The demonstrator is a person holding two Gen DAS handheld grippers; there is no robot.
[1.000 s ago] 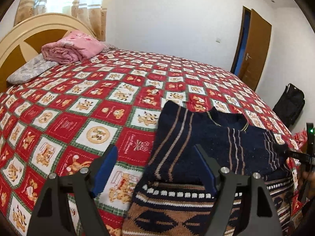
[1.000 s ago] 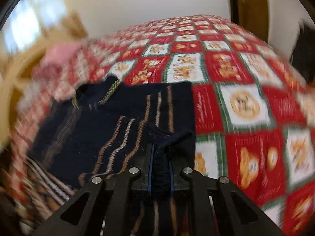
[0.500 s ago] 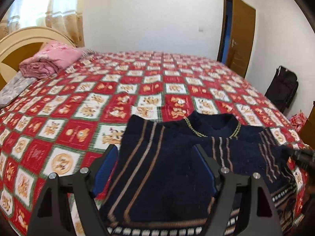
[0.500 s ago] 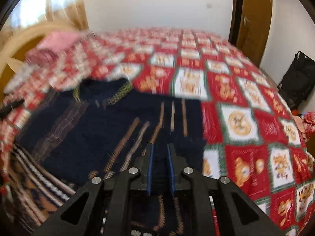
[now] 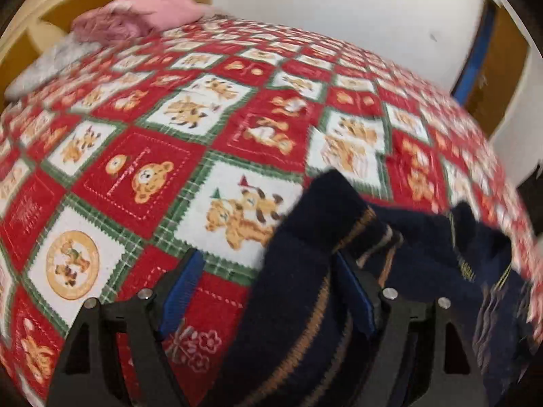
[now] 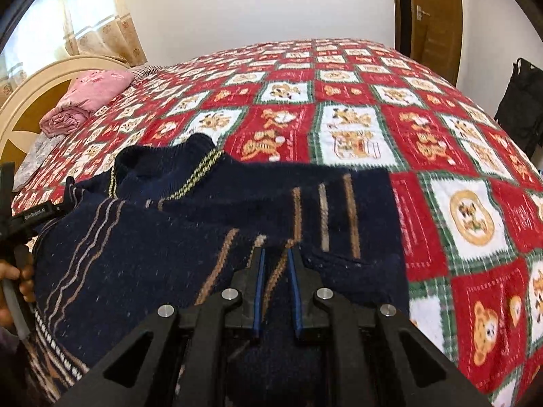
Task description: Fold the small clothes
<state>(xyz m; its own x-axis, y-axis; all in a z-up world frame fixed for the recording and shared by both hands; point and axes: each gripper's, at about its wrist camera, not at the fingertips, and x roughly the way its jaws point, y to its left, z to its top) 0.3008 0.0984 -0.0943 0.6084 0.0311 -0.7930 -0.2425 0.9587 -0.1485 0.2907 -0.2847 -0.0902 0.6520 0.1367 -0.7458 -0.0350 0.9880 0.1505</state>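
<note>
While the navy striped sweater [image 6: 210,237] lies spread on the red and white patterned bedspread [image 6: 390,108], a fold of its dark knit is pinched tight between the nearly closed fingers of the right gripper [image 6: 275,264]. The left gripper [image 5: 271,281] is held with its fingers spread wide above the sweater's [image 5: 305,288] edge; one blue pad is seen over the bedspread [image 5: 152,156], the other against the knit, and nothing is clamped. A pink folded blanket [image 6: 88,100] rests near the cream headboard [image 6: 30,91]. At the far left of the right view, a hand [image 6: 17,281] on a handle is seen.
</note>
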